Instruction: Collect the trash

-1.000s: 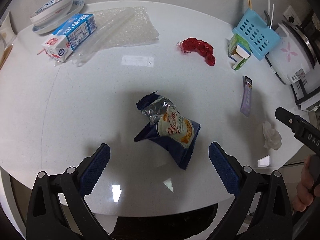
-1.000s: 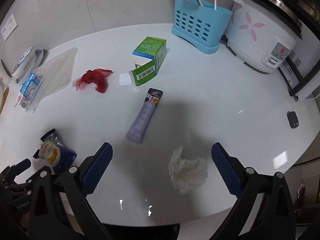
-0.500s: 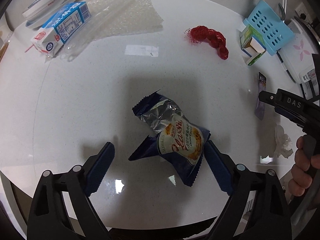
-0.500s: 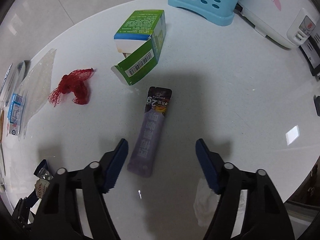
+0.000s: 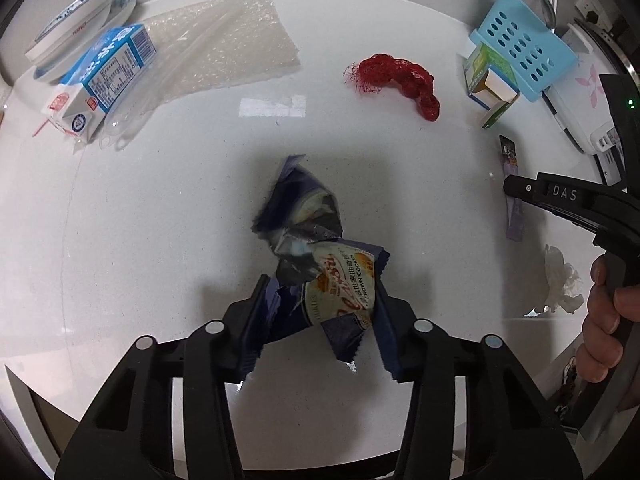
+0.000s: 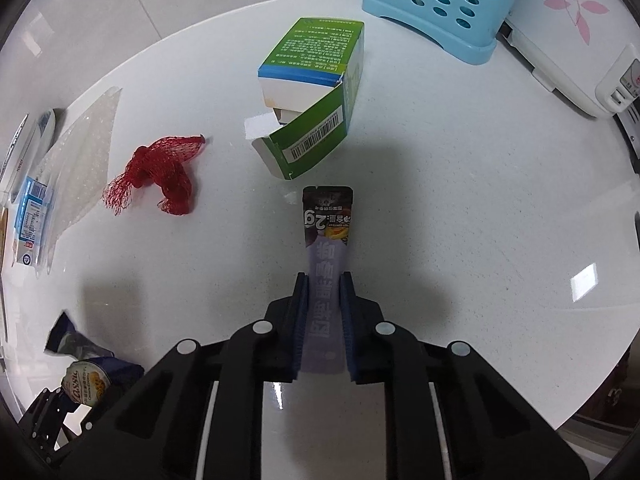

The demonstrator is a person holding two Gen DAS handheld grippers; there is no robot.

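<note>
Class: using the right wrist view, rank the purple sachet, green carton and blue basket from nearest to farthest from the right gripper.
1. Purple sachet: clamped in the right gripper.
2. Green carton: just beyond the sachet's far end.
3. Blue basket: top edge, right of centre.

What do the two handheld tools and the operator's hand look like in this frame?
Both tools are matte black plastic with angular linkage arms, round silver pivot pins and ribbed dark blue finger pads. The left tool and the right tool look alike. From the left view, the right tool's side carries white "DAS" lettering, with a small green light above it. A bare hand grips its handle; no sleeve or cable shows.
</note>
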